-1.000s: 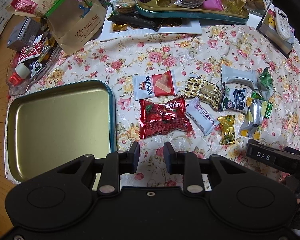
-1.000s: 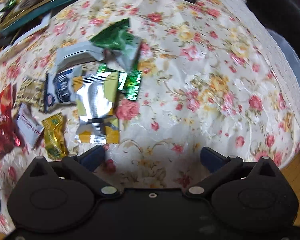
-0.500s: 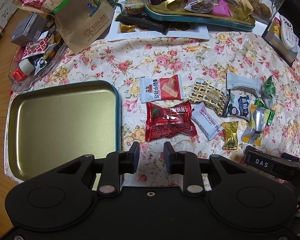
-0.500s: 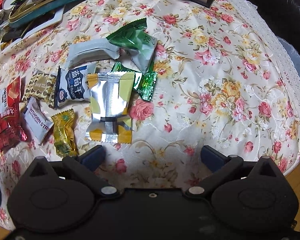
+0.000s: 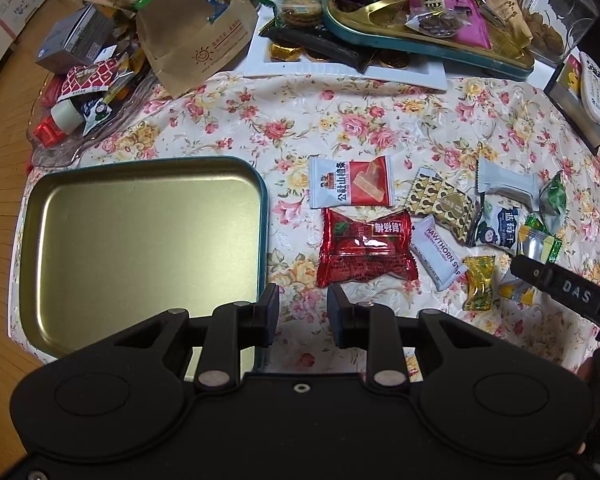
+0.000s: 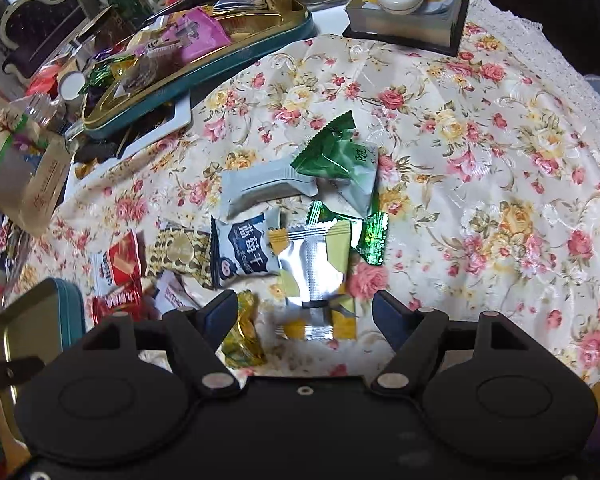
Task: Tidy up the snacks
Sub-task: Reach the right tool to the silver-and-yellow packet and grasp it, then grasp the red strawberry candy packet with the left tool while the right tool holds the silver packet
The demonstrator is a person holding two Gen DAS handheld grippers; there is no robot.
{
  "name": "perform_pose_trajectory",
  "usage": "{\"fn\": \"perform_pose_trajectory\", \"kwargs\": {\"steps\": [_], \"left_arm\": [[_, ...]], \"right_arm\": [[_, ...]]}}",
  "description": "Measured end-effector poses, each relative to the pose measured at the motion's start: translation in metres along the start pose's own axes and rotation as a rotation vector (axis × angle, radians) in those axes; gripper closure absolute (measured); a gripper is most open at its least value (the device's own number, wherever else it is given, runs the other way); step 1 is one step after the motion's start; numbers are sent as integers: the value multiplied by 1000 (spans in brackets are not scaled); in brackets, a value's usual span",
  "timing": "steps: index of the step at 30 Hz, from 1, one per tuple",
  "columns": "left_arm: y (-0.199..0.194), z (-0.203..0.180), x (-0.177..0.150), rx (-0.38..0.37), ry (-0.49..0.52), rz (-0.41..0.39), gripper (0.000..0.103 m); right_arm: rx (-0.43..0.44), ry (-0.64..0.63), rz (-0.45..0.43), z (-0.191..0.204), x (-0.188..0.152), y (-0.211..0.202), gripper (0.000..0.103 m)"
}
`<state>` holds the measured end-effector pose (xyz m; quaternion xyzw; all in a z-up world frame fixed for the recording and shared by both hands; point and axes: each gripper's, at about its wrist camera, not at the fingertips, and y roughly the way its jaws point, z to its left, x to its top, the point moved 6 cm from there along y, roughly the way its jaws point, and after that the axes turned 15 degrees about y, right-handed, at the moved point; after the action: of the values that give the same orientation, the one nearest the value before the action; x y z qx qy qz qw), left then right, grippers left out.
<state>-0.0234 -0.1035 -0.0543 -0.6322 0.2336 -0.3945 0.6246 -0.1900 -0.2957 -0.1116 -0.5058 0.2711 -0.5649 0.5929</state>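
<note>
Ten-odd wrapped snacks lie loose on the floral worktop (image 5: 340,120). Silver-yellow sachet (image 6: 316,268): light, crinkly, slippery; I would pinch its crimped end. Right tool (image 6: 305,312) spread wide; left tool (image 5: 303,308) slightly parted, holding nothing. Tin tray (image 5: 40,208) beside.

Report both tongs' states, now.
Left tongs: open narrowly, holding nothing.
Right tongs: open wide, empty, over the silver-yellow packet.
</note>
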Motion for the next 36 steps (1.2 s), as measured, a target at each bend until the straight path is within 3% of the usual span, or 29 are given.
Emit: {"fn": "perform_pose_trajectory", "kwargs": {"steps": [9,11,14,22,30,36], "left_arm": [[-6,-1,1,-79,3,-29,66],[-7,-2,2,-110,-4,-38,66],[-6,-4,4,-158,-16,-44,66],[10,-11,15,-173,-53,-50,67],[26,-31,27,-169,-35,-55,67],[43,-43,33,-108,-20,-28,67]], "right_arm": [[-101,40,-18,3,1,25,29],[-91,53,-35,3,1,24,37],[-90,39,-32,3,1,24,58],[-12,163,28,-10,6,7,60],[63,156,-11,-8,9,-30,60],[102,130,-21,-7,6,-47,60]]}}
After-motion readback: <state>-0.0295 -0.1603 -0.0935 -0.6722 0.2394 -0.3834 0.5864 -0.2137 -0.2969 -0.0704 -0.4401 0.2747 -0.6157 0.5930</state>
